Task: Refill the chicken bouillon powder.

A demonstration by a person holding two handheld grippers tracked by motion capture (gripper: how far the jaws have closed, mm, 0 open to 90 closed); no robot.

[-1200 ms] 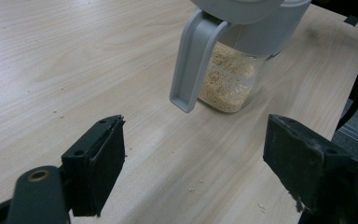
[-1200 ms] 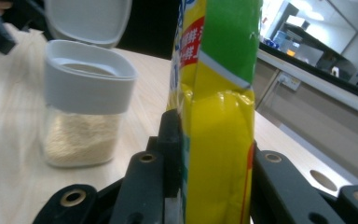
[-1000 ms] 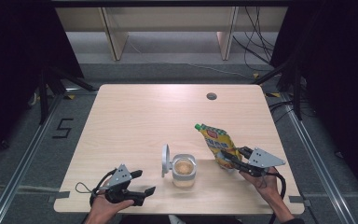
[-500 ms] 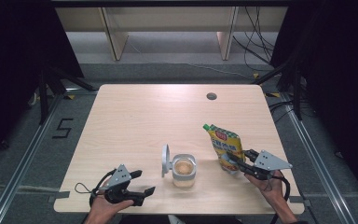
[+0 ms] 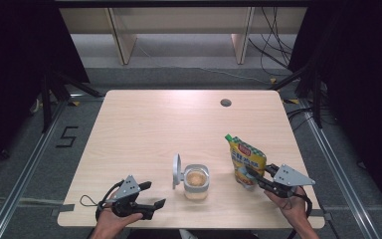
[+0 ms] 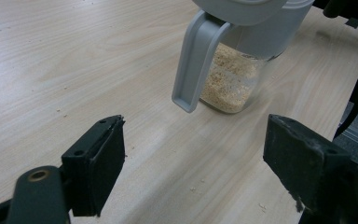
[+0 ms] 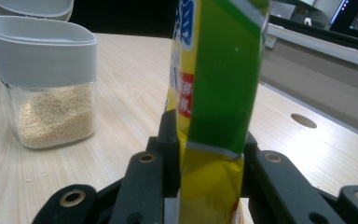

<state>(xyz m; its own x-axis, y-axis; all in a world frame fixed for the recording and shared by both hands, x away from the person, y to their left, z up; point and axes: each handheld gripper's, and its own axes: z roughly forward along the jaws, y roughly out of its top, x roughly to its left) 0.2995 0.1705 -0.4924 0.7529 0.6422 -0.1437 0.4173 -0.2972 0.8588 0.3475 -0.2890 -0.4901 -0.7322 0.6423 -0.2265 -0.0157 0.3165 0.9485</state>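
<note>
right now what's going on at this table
A person works with a claw in each hand. The right claw is shut on the lower part of a yellow-green pouch, holding it upright at the table's right side. Beside it stands a clear jar partly filled with pale granules, its grey lid flipped open. The left claw is open and holds nothing, near the front edge.

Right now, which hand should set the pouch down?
Right. The right gripper has its jaws clamped on the yellow-green pouch beside the open jar. The left gripper sits open near the table edge.
</note>
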